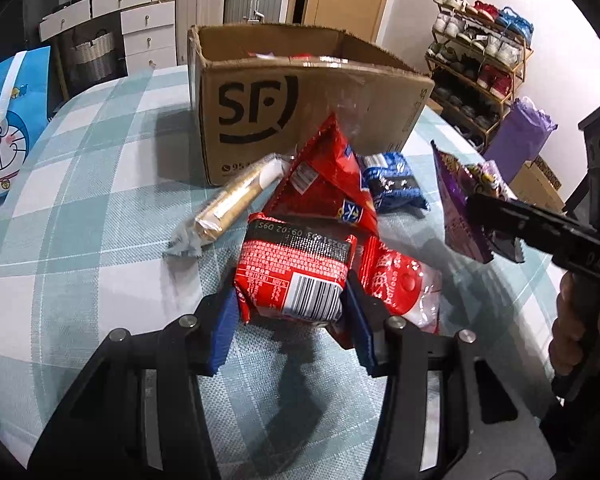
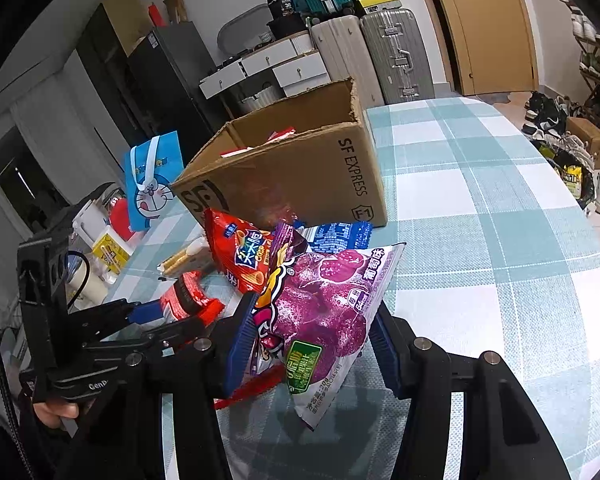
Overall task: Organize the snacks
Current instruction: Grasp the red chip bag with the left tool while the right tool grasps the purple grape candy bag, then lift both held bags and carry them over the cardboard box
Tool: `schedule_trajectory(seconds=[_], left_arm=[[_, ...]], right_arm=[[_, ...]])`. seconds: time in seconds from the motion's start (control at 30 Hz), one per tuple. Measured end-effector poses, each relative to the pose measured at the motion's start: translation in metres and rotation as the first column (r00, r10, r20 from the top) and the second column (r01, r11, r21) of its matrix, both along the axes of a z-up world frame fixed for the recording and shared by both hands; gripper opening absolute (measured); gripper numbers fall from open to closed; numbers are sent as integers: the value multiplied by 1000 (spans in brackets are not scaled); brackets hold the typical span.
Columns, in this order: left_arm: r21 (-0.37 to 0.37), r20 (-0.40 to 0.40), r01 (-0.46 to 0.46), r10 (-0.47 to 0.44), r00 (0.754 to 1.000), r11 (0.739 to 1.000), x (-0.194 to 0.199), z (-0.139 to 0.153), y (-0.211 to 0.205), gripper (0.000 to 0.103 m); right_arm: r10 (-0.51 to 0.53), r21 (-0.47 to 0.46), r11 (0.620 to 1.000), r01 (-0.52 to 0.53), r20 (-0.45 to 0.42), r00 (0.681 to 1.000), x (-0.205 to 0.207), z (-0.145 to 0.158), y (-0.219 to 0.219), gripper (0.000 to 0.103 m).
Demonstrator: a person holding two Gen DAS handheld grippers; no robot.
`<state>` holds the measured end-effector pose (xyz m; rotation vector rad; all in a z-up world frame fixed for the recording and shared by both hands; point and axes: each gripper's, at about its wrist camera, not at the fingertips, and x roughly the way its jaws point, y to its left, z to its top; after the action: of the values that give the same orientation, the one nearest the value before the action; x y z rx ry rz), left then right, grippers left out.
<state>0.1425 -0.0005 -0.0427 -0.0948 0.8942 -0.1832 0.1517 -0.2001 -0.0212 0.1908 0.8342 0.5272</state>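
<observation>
Left claw (image 1: 290, 312) is pinching a red snack pack (image 1: 296, 276) across its barcode end; both blue pads (image 1: 225, 322) press on its sides. No earlier frame to compare, so motion not stated. The pack sits low over the checked tabletop (image 1: 100, 200), lifted or resting, can't tell.

Right claw (image 2: 312, 344) is pinching a purple snack bag (image 2: 328, 320), pads on both edges, with the bag tilted and its lower corner hanging over the tabletop. In the left wrist view the same bag (image 1: 460, 204) shows at the right, clear of the surface, with a hand (image 1: 572, 332) on the handle.

Remaining pile, just in front of the cardboard box (image 1: 300, 108):
- red chip bag (image 1: 324, 176), leaning up, touching the box front
- blue packet (image 1: 396, 184), lying flat beside the chip bag, near the box corner
- clear-wrapped biscuit roll (image 1: 232, 204), lying diagonal left of the chip bag
- red-and-clear bag (image 1: 400, 284), flat, just right of the held red pack, partly under the claw's right finger

The box stands open-topped and upright on the tabletop; some red and white packaging is visible inside, but details are too hidden to tell. A blue cartoon gift bag (image 1: 8, 128) stands at the left tabletop edge, well apart from the pile.
</observation>
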Motion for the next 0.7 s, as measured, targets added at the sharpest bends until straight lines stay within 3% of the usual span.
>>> schedule_trajectory(seconds=[0.7], left_arm=[[-35,114,-40,44,993,999,-16,56,10,46]], right_arm=[[26,-6,1000,-26,90,996,-7,34,-3,54]])
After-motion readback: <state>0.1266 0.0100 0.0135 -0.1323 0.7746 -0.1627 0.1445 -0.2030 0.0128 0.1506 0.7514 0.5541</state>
